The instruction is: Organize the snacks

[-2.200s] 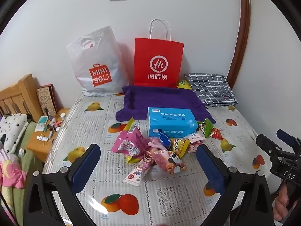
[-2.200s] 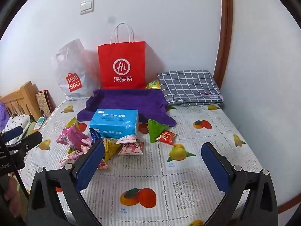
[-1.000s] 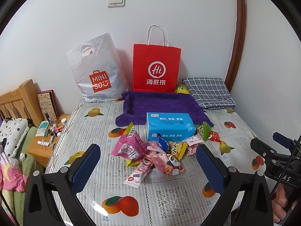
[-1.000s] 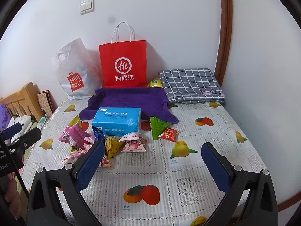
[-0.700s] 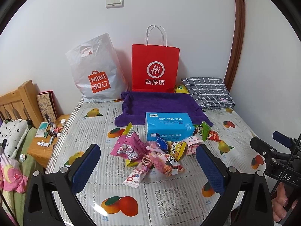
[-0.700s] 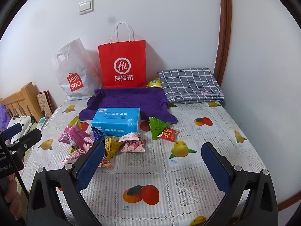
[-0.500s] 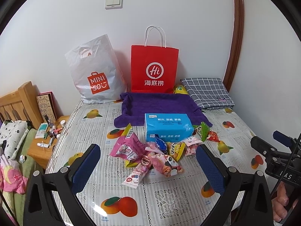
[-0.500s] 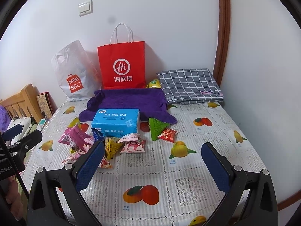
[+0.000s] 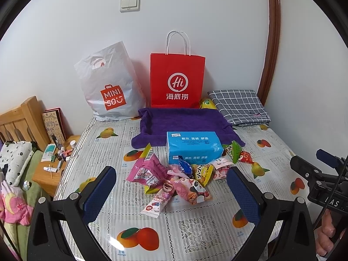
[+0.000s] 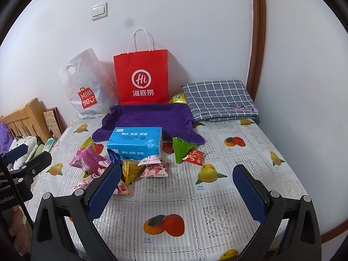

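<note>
Left gripper [image 9: 171, 187] and right gripper [image 10: 177, 183]: jaws spread wide (holding nothing) above the snacks [image 9: 174, 176].

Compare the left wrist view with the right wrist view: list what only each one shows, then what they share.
Only the left wrist view shows the wooden bedside stand with small bottles, and the panda packet unobstructed. Only the right wrist view shows the tablecloth's right side out to its edge. Both share the red paper bag, white plastic bag, purple towel, blue tissue pack, and open left gripper and right gripper.
</note>
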